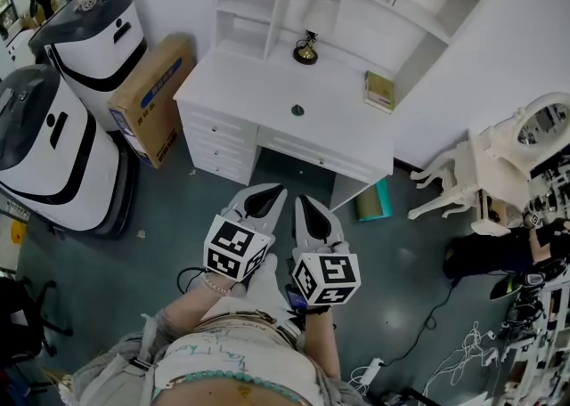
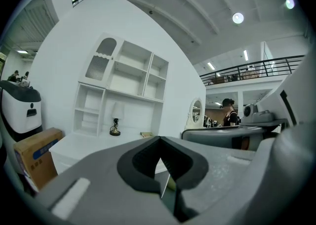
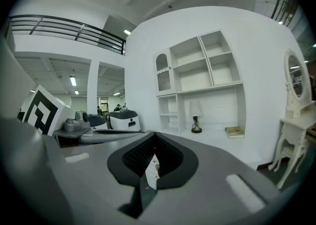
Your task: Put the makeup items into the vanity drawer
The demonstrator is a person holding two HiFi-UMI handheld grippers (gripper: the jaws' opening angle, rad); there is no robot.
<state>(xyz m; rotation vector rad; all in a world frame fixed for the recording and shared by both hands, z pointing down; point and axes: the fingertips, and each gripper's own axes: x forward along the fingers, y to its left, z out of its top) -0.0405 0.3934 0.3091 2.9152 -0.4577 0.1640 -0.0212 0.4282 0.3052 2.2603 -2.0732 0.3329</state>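
The white vanity desk (image 1: 267,93) stands ahead of me, with a drawer stack (image 1: 216,140) at its left and open shelves above. On its top lie a small dark round item (image 1: 297,110) and a flat greenish box (image 1: 379,91), with a gold-footed lamp (image 1: 305,48) behind them. The drawers look closed. My left gripper (image 1: 264,197) and right gripper (image 1: 309,210) are held side by side near my body, well short of the desk. Both are shut with nothing between the jaws. The lamp (image 2: 115,129) and the box (image 3: 235,131) show far off in the gripper views.
A cardboard box (image 1: 150,97) leans beside the desk's left end. Two large white-and-black machines (image 1: 53,137) stand at the left. A small white mirror table (image 1: 521,150) and cables (image 1: 463,342) are at the right. A teal object (image 1: 374,201) sits under the desk.
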